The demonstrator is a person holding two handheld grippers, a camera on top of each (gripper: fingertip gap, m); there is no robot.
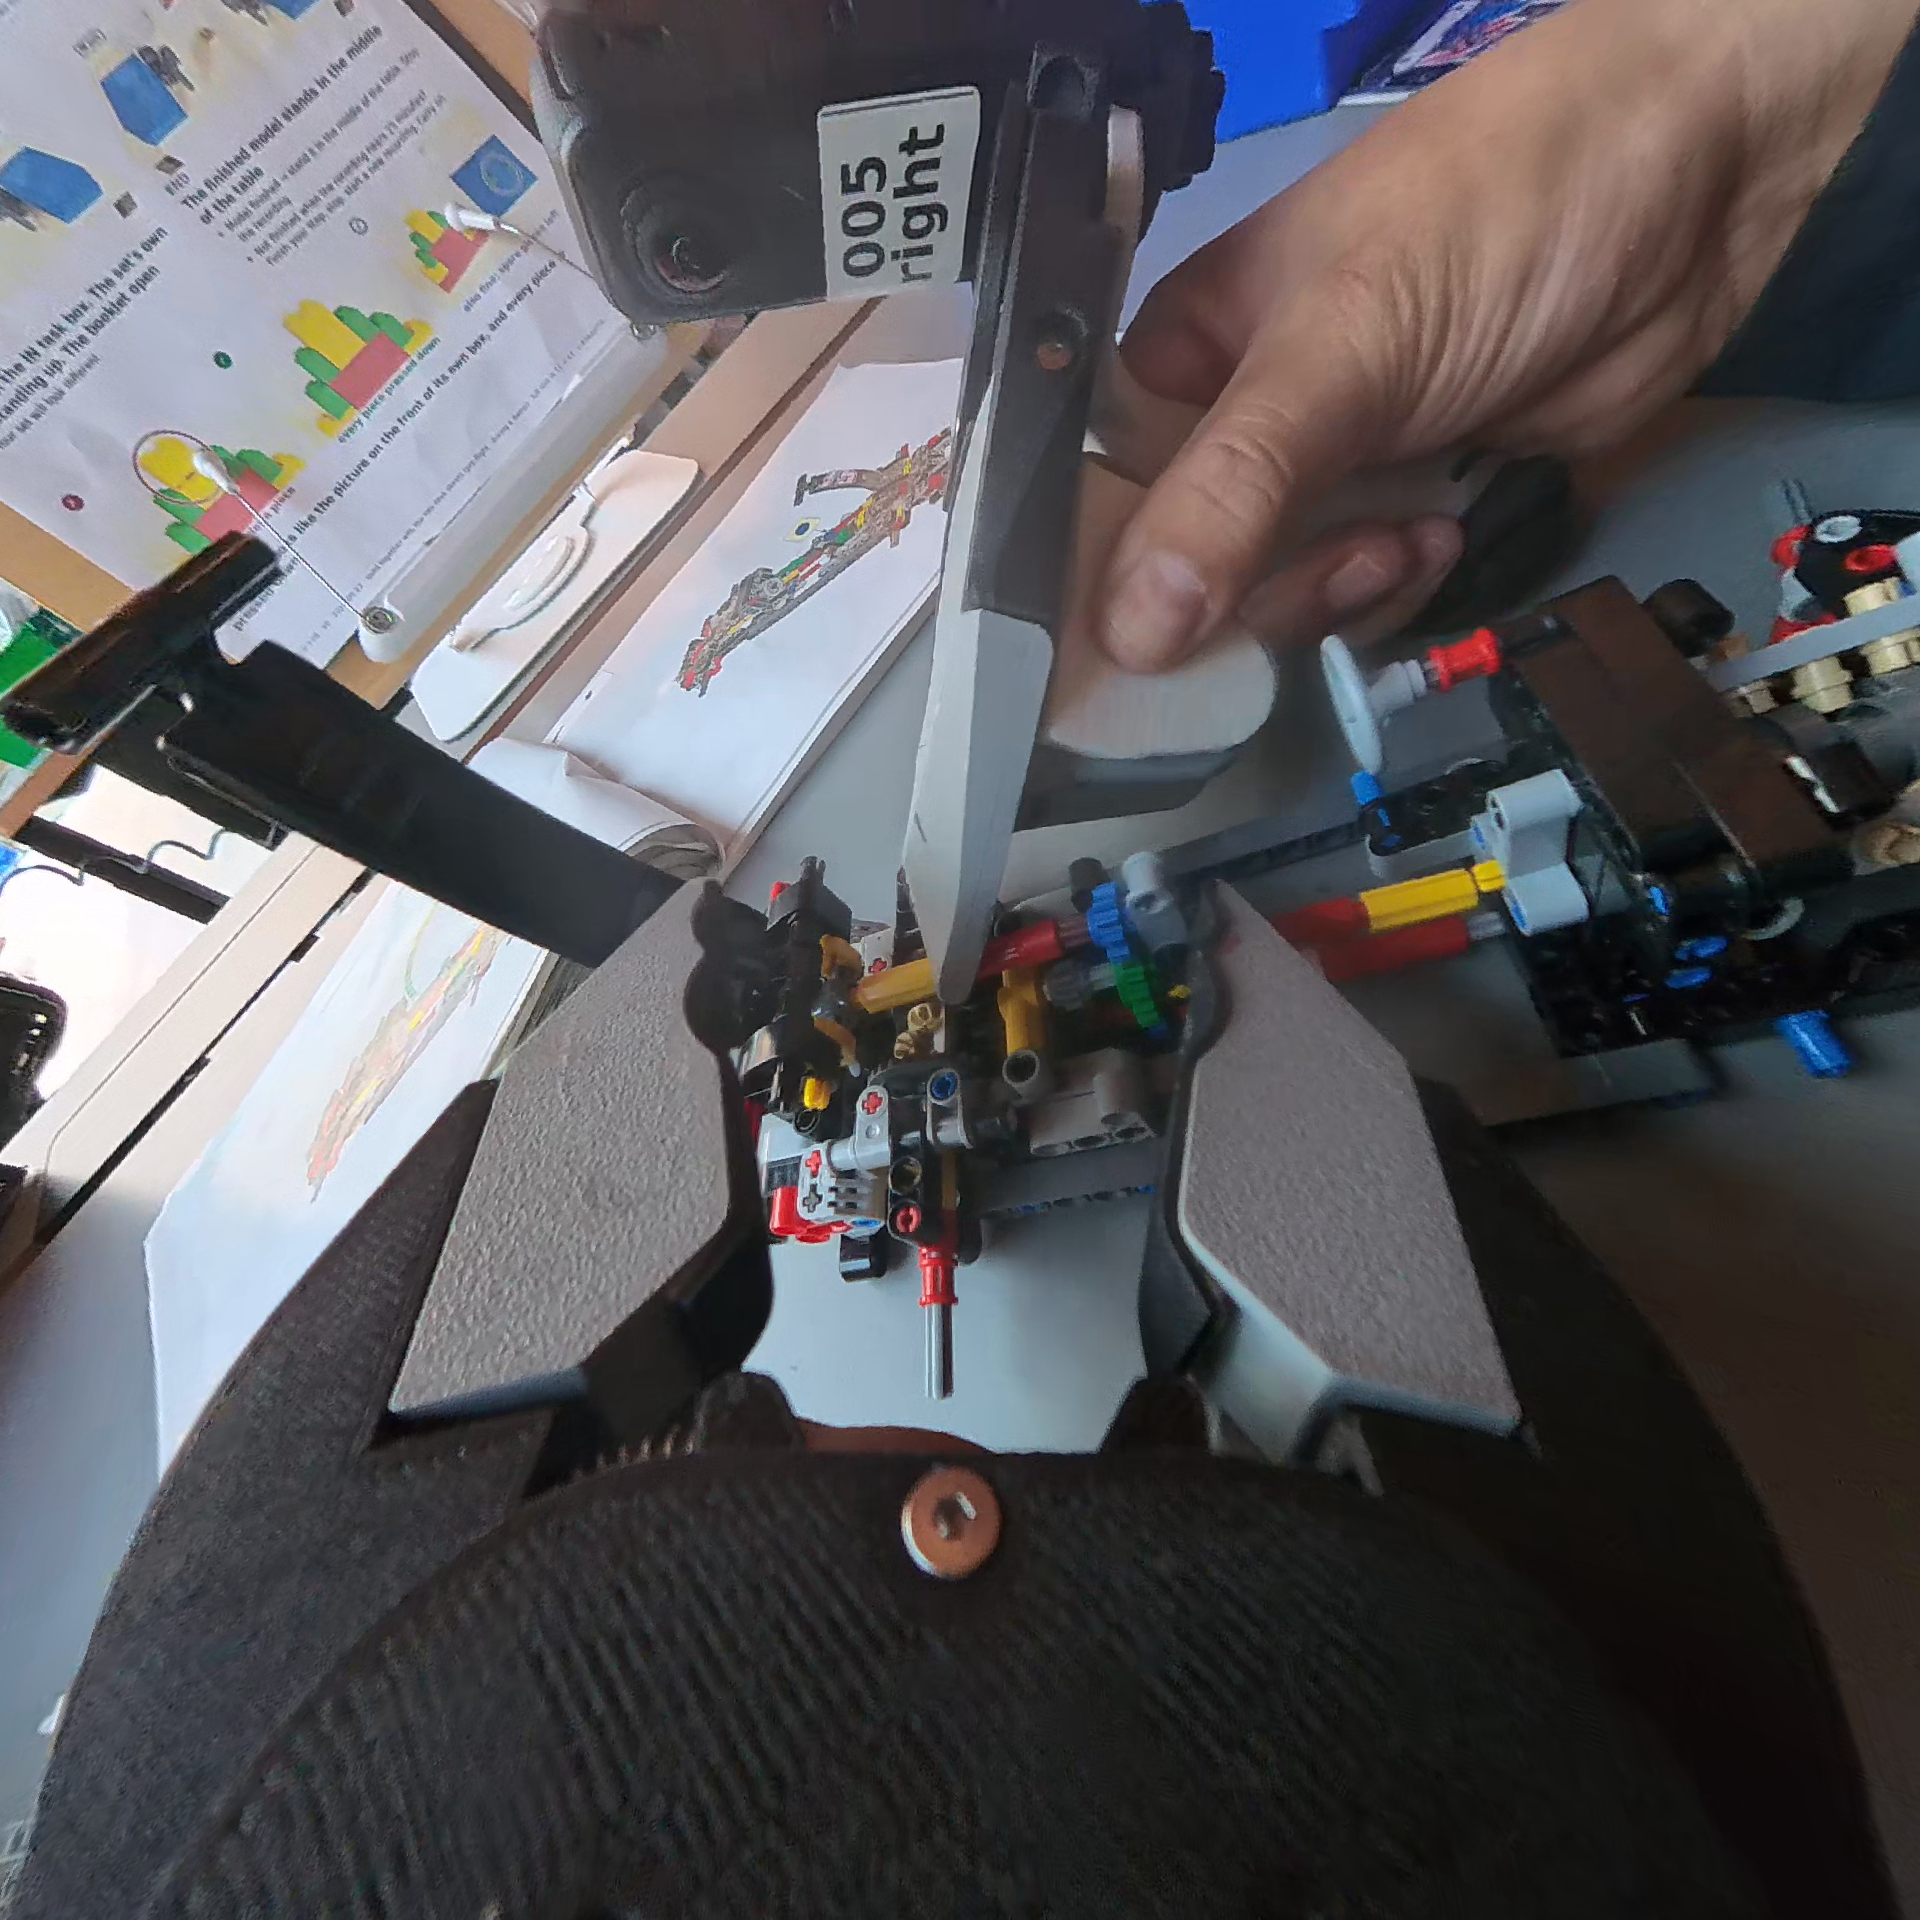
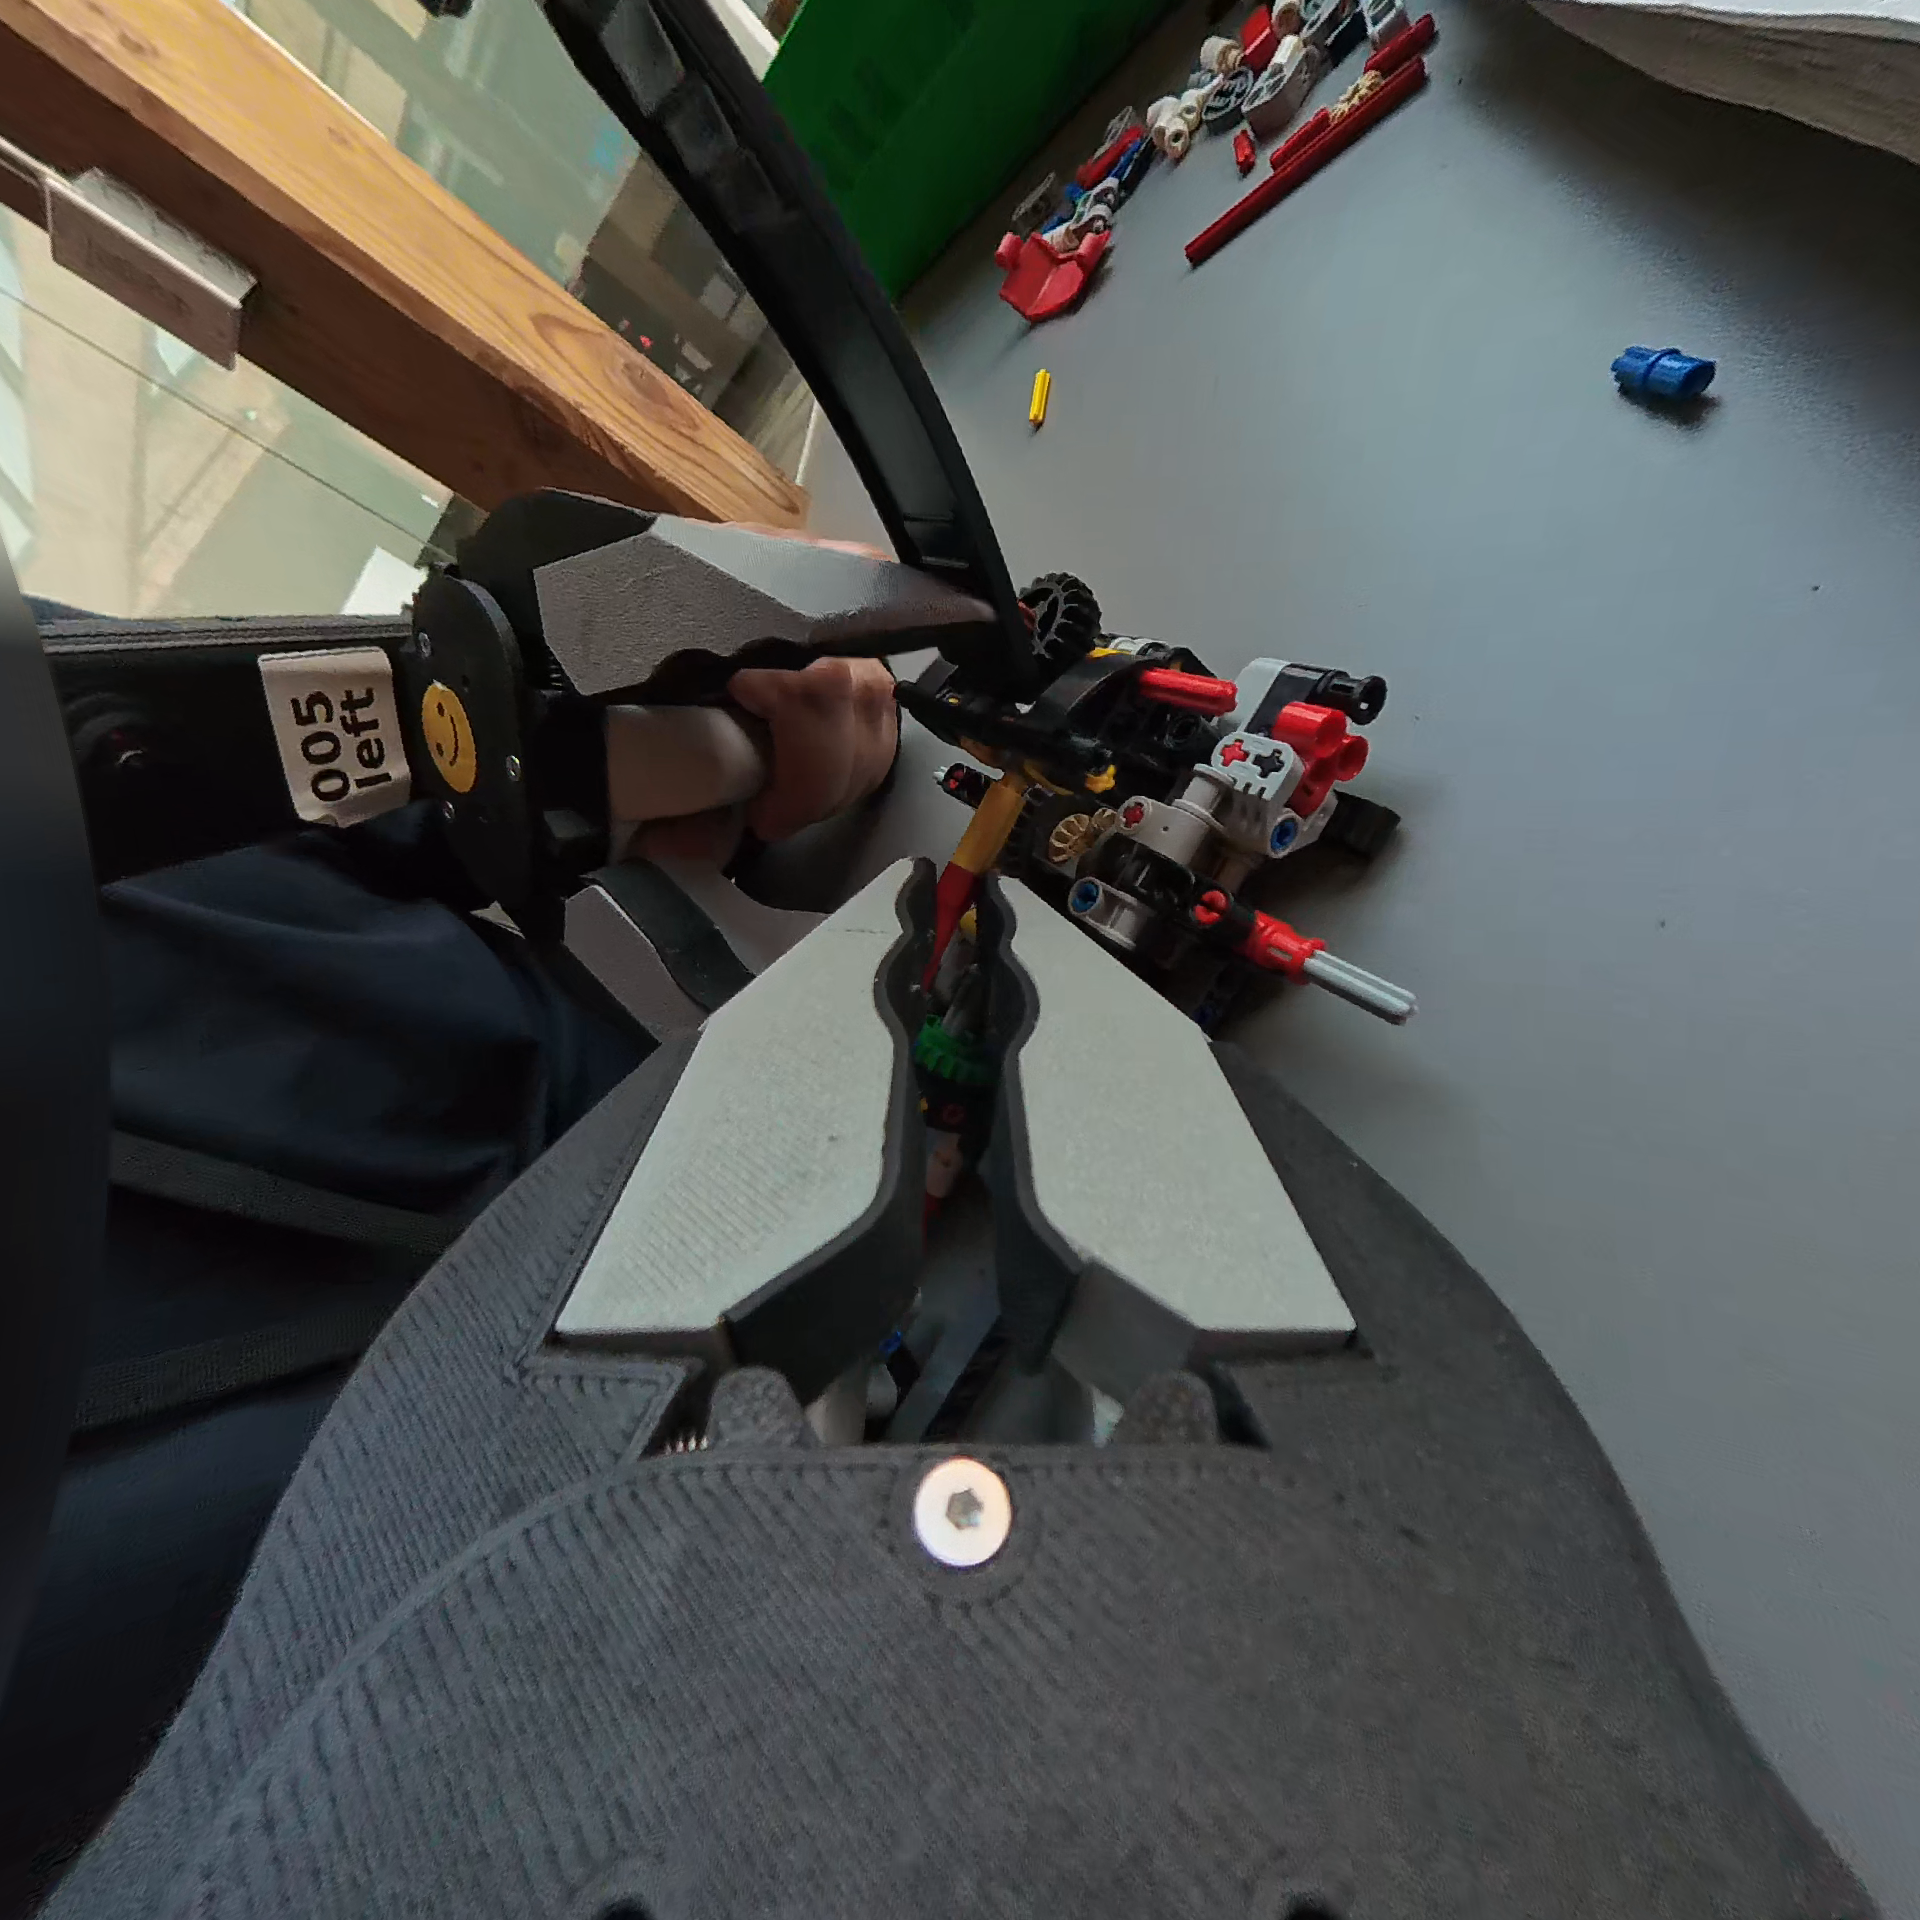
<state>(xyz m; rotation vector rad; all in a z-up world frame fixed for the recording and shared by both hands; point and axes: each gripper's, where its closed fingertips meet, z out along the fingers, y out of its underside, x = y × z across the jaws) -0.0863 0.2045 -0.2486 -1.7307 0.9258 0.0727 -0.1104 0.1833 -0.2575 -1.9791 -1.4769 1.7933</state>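
Straddling the toy brick model [image 1: 935,1091] on the grey table [image 2: 1558,727], the left gripper [image 1: 951,987] has its jaws spread wide at the model's two sides. The right gripper [image 2: 951,935] is nearly closed, pinching a red-and-yellow axle [image 2: 971,842] that juts from the model. A blue pin [image 2: 1660,372] lies well beyond the model.

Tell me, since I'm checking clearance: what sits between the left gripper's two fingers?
In the left wrist view, the small brick assembly, with the right gripper's tips reaching into it.
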